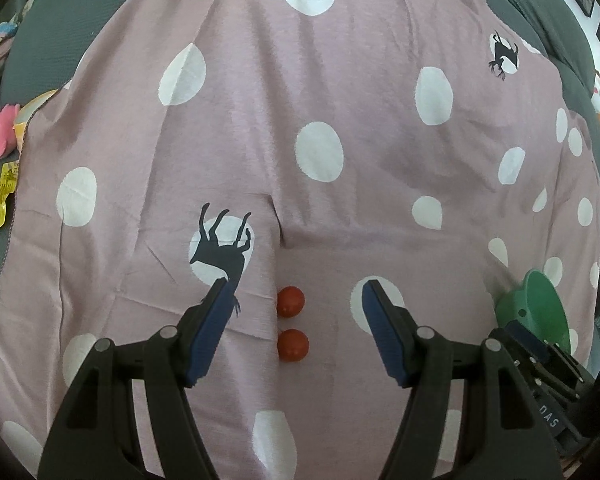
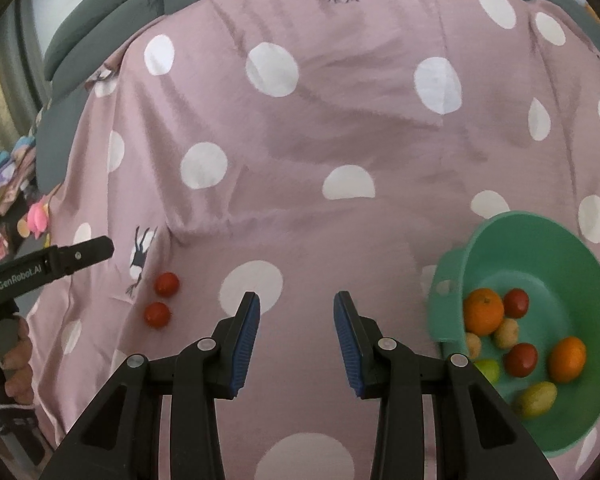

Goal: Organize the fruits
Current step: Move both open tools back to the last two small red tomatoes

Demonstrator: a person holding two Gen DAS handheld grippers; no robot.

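Left hand-held gripper [image 1: 294, 326]: jaws wide apart, empty, poised over two small round red fruits.
Right hand-held gripper [image 2: 296, 334]: jaws partly apart, empty.
Red fruits: nearer [image 1: 293, 344] and farther [image 1: 290, 301], close together beside a fold in the pink polka-dot bedsheet [image 1: 260, 120].
Grasp advice: straddle one fruit only; avoid pinching cloth.
Green plastic bowl [image 2: 556, 248]: right, holding oranges and other fruit.
Room: open sheet between fruits and bowl.
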